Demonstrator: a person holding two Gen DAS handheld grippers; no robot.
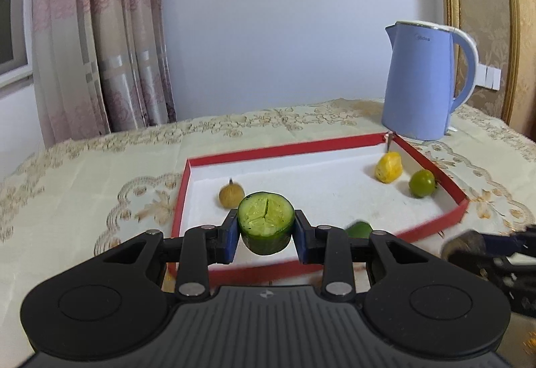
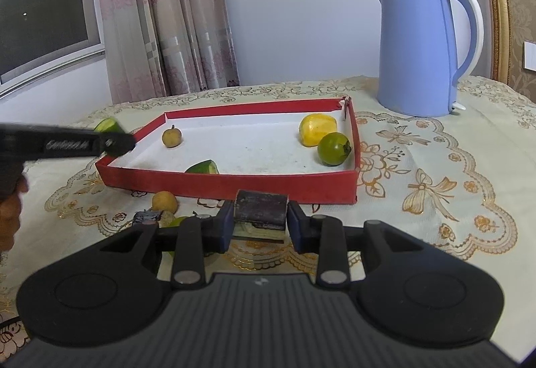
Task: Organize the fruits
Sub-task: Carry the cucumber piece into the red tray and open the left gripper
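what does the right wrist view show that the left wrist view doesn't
Only the right wrist view: the dark purple piece head-on between the right gripper fingers, a tan round fruit on the cloth before the tray, and a window.

Only the left wrist view: the cut face of the cucumber chunk clamped in the left gripper.

Both: the red tray, with a small brown fruit, a yellow fruit, a green tomato and a green wedge inside, plus the blue kettle.
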